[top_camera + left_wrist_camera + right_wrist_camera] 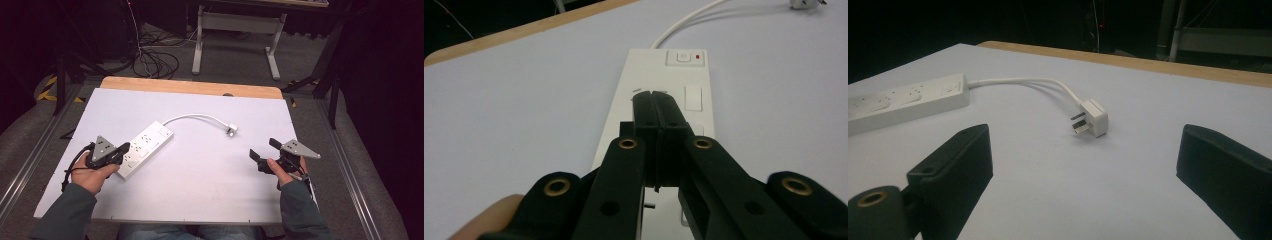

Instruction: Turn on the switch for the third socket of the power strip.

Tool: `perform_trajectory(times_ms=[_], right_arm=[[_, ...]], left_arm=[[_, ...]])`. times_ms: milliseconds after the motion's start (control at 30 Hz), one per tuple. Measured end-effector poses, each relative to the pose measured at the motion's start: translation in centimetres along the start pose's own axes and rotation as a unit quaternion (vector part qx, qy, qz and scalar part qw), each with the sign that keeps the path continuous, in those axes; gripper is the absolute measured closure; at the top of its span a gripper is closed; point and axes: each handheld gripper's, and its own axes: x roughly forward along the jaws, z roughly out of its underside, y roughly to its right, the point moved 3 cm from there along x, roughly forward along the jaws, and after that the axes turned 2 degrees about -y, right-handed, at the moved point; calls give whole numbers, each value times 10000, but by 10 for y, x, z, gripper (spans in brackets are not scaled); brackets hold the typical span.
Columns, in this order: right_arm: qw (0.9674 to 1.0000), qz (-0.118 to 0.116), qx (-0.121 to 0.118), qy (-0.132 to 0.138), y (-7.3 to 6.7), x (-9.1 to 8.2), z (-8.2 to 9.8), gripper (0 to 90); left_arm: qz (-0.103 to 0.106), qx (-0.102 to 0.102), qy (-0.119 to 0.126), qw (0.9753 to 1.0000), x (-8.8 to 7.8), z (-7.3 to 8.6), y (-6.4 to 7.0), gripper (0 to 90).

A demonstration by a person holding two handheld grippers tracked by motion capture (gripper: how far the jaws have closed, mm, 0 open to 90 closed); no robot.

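Left gripper [121,148]: your jaws are fully closed, empty, over the power strip [145,147].
Right gripper [263,151]: your jaws stand wide apart.
Plug [1093,118]: at 12 o'clock from the right gripper.

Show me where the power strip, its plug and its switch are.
power strip [145,147], high view, top face.
plug [1094,118], right gripper view, white body.
switch [685,57], left gripper view, button face.

I see the white power strip [664,100] under my black left gripper [656,107], a red dot by its switch; ahead of my black right gripper [1083,165], a white plug [1094,118] on pale lilac-grey table [200,170].
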Motion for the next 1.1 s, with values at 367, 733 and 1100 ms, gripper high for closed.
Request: perform_trajectory(times_ms=[367,733,1100], right_arm=[[10000,-2,-1,-6,1,1,0,83],[10000,-11,9,-15,0,2,0,83],[10000,11,-17,31,1,0,-1,83]], left_arm=[[-153,-366,605,9974,-8,-5,-6,899],[-259,-647,1061,9919,-16,-8,-11,899],[-302,-709,1256,9891,-22,-8,-12,899]])
